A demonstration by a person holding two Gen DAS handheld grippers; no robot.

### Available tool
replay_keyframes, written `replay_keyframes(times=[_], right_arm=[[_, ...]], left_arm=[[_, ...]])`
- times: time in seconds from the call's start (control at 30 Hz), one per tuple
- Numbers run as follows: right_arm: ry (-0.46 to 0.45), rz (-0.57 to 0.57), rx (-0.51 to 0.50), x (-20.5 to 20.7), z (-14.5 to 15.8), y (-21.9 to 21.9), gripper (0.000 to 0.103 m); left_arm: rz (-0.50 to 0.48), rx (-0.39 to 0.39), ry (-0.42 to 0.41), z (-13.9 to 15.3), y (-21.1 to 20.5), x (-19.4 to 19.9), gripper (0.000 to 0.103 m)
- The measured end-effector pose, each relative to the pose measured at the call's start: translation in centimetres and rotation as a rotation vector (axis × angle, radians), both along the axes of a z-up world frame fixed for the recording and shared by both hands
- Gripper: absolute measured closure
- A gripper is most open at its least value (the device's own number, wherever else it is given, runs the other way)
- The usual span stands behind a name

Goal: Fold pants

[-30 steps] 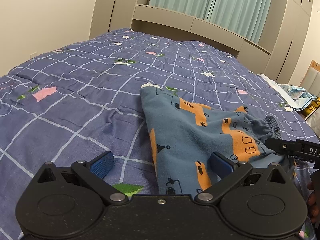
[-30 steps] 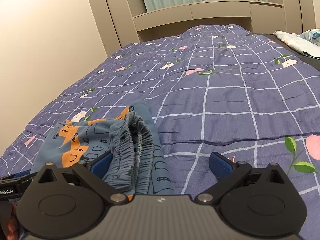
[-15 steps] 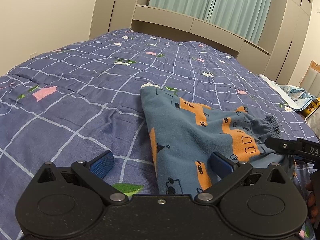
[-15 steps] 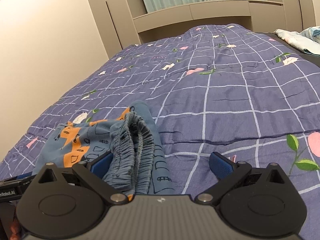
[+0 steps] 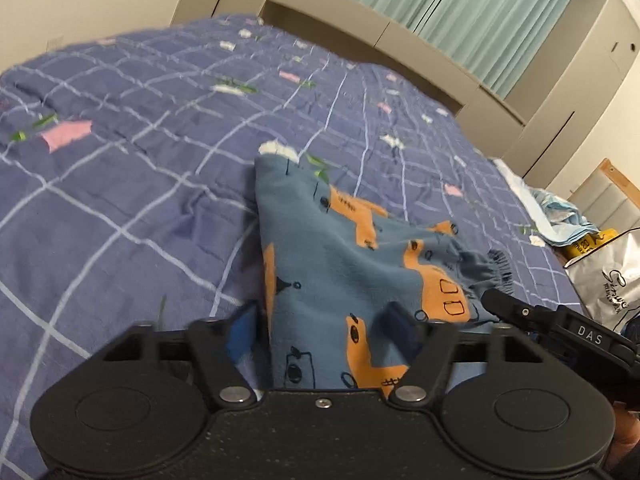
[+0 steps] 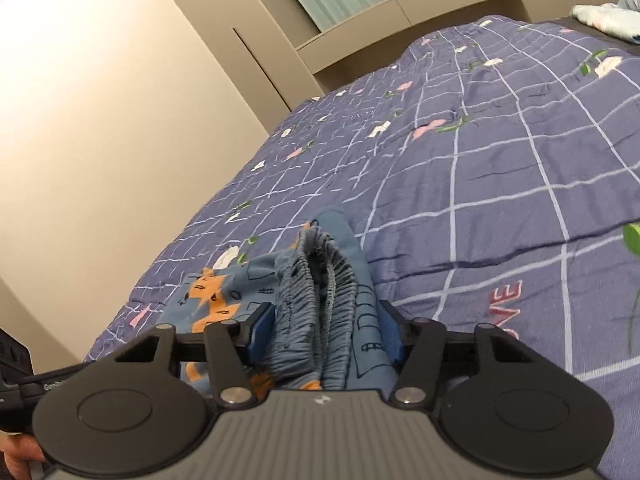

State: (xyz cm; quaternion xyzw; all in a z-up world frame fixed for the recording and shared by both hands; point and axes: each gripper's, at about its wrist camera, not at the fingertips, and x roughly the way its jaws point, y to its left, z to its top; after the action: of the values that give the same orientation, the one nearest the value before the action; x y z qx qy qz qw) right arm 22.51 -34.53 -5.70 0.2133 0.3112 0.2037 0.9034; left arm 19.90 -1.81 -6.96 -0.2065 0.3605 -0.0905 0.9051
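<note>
Setting: purple checked bedspread (image 5: 132, 184) is spread over a bed, with pale green curtains (image 5: 472, 12) at the upper right of the left wrist view.
Pants: one pair of blue pants (image 5: 344, 264) with orange prints is seen at the lower centre of both views, lying bunched on the bedspread; the gathered waistband (image 6: 320, 280) is turned toward the right wrist camera.
Left gripper (image 5: 320, 332): its jaws are narrowed around the near edge of the pants, cloth being held between the pads.
Right gripper (image 6: 324, 332): its jaws are closed in on the bunched waistband.
Change: half a second ago both pairs of jaws were spread wide beside the cloth; now both are drawn in on it, and both views are tilted.
Meaning: a two-point hold is judged to be gained, so a lift or fold may be started.
Count: one pair of pants, two grippers, one silver bag (image 5: 612, 276) at the right edge.
</note>
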Motion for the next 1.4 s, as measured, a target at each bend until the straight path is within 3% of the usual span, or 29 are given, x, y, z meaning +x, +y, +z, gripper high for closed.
replay_keyframes(times=[0.07, 0.17, 0.33, 0.53, 0.73, 0.87, 0.97, 1.07, 1.2, 1.4], right_arm=[[-0.005, 0.005, 0.003, -0.1, 0.1, 0.1, 0.061], [-0.036, -0.017, -0.032, -0.8, 0.8, 0.6, 0.074], [-0.068, -0.086, -0.054, -2.5, 2.0, 1.0, 0.084], [-0.146, -0.19, -0.146, -5.7, 3.8, 1.3, 0.085], [-0.12, -0.246, -0.187, -5.9, 3.4, 1.0, 0.083], [-0.121, -0.248, -0.216, -5.8, 3.3, 1.5, 0.078], [-0.128, -0.265, -0.237, -5.9, 3.5, 1.9, 0.066], [-0.146, -0.284, -0.255, -6.3, 3.7, 1.9, 0.046], [-0.172, -0.283, -0.281, -7.8, 4.7, 2.2, 0.031], [-0.219, -0.28, -0.31, -11.5, 6.7, 2.5, 0.011]], left_arm=[[-0.005, -0.015, 0.004, 0.1, -0.2, 0.1, 0.057], [-0.012, 0.02, -0.023, 0.9, -0.7, 0.2, 0.083], [-0.072, 0.102, -0.1, 2.9, -1.8, 0.8, 0.085], [-0.198, 0.147, -0.202, 4.7, -3.6, 2.6, 0.085], [-0.231, 0.171, -0.148, 3.0, -5.2, 3.9, 0.083], [-0.198, 0.157, -0.123, 2.2, -4.6, 3.9, 0.073], [-0.186, 0.162, -0.115, 2.3, -4.3, 3.6, 0.067], [-0.172, 0.16, -0.12, 2.9, -4.1, 3.0, 0.046], [-0.147, 0.174, -0.157, 4.3, -4.0, 1.5, 0.021], [-0.131, 0.196, -0.206, 6.3, -3.4, -2.1, 0.005]])
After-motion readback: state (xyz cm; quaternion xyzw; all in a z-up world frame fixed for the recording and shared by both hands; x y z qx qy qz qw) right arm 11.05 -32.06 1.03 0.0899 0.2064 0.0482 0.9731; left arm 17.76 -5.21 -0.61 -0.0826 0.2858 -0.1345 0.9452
